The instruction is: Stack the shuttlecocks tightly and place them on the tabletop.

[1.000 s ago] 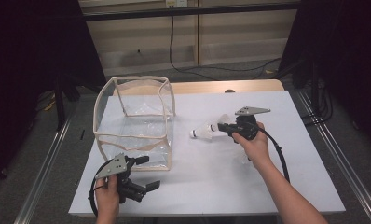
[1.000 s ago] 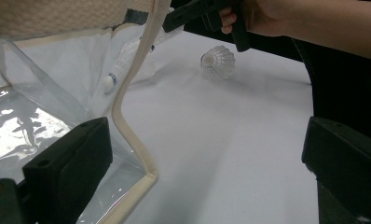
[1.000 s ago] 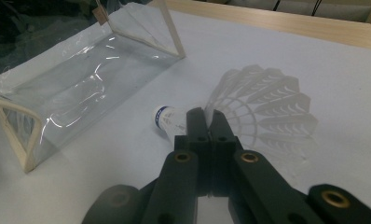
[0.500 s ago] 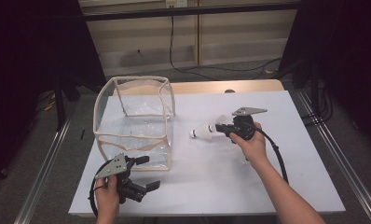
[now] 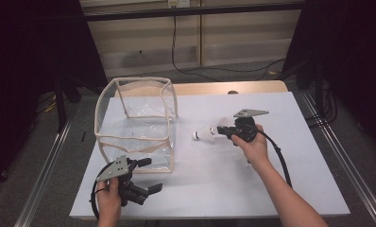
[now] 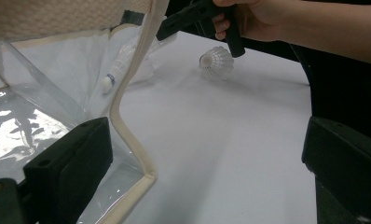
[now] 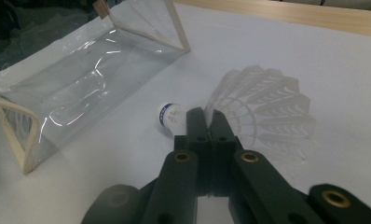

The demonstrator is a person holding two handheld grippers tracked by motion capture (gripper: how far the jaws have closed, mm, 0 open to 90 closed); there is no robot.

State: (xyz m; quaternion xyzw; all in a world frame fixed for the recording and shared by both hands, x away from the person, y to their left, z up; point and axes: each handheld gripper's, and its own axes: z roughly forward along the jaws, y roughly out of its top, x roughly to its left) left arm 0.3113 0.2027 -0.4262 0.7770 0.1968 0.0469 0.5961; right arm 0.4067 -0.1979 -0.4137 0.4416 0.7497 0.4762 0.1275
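My right gripper (image 5: 224,131) (image 7: 207,119) is shut on a white shuttlecock (image 5: 206,134) (image 7: 170,116), pinching it just behind the blue-banded cork. It holds it low over the white table, right of the clear box. The left gripper view shows this shuttlecock (image 6: 116,70) through the box's corner, and a second shuttlecock (image 6: 217,61) resting on the table under the right hand. My left gripper (image 5: 149,175) (image 6: 207,177) stands open near the table's front left edge. The box's near corner lies between its jaws, close to the left one.
A clear plastic box (image 5: 135,124) (image 6: 132,126) (image 7: 30,135) with cream trim stands open-topped on the left half of the white table (image 5: 214,184). A wooden strip (image 5: 252,87) runs along the far edge. The right gripper's cable (image 5: 278,158) trails over the table.
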